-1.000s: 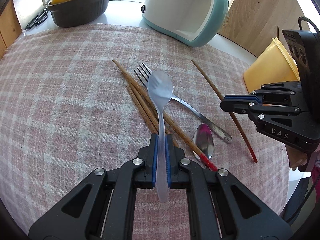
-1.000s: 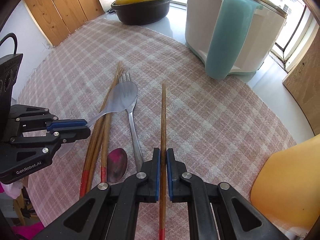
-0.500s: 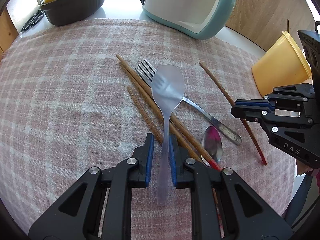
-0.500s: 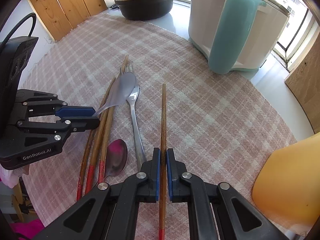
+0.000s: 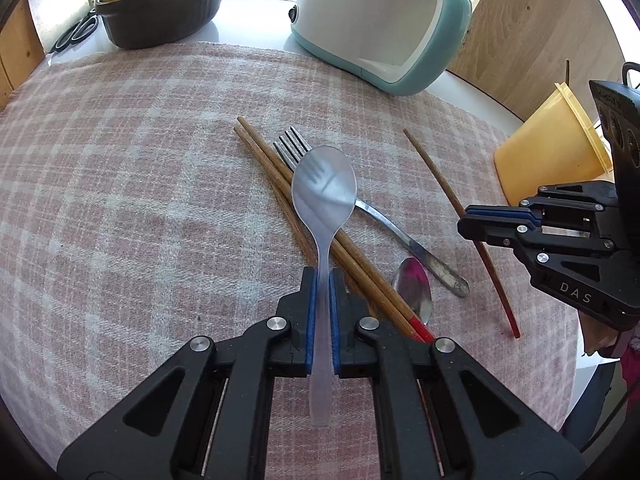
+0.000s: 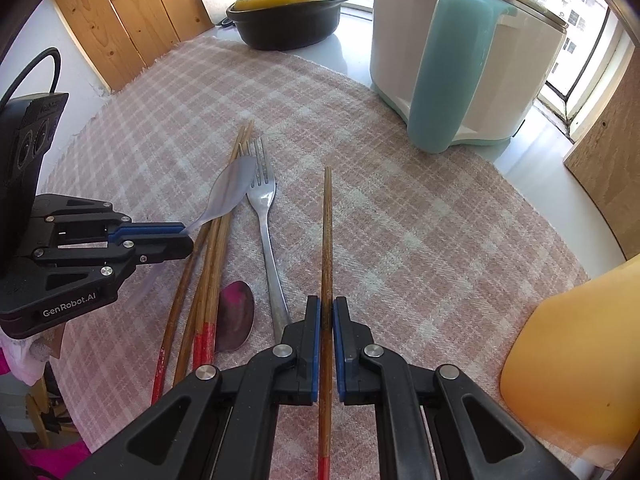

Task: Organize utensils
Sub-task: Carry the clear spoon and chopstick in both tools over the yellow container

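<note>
Left claw [image 5: 320, 316]: clamped on clear plastic spoon [image 5: 324, 188], raised over the pile.
Right claw [image 6: 327, 344]: clamped on single chopstick [image 6: 327, 240], tip toward cloth [image 6: 400, 220].
Still on bench: fork [image 6: 266, 216], metal spoon [image 6: 236, 316], three chopsticks [image 6: 212, 264], all heaped together.
Yellow container [image 6: 580, 344]: likely the holder; contents hidden.
Progress: early; two items in hand, nothing visibly sorted yet.

Left gripper [image 5: 324, 280] once more clamped on the translucent spoon [image 5: 325, 216] after briefly loosening half a second ago, its pads now gripping nearer the bowl, more handle trailing behind, spoon raised off the chopsticks [image 5: 320, 224] and fork [image 5: 372, 212]
</note>
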A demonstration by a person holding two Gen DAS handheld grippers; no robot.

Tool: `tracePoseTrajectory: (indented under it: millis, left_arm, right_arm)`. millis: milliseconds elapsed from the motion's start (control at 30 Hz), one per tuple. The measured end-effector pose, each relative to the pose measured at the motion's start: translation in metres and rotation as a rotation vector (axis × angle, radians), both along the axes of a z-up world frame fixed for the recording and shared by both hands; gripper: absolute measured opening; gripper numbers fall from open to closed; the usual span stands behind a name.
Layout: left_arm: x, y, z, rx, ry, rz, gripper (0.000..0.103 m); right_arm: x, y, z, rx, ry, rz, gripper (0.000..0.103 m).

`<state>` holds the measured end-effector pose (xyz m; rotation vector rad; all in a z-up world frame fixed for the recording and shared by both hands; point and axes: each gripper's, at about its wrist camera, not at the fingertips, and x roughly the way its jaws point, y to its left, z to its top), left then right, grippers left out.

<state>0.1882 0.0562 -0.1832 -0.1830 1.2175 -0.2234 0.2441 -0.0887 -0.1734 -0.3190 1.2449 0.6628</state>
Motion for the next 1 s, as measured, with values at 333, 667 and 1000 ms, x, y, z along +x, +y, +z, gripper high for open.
tracePoseTrajectory:
  millis: [333,667,1000]
  left_arm:
    - [-0.022,0.000,0.027,-0.049,-0.064,0.053,0.004]
    - [-0.039,-0.026,0.066,-0.069,-0.158,0.068,0.004]
    - [-0.045,-0.057,0.101,-0.110,-0.253,0.098,0.004]
  right_arm:
    - [-0.011,-0.012,0.024,0.056,-0.031,0.001,0.003]
    - [-0.022,-0.034,0.063,0.129,-0.093,0.003,0.003]
    - [-0.034,-0.065,0.109,0.199,-0.160,0.025,0.003]
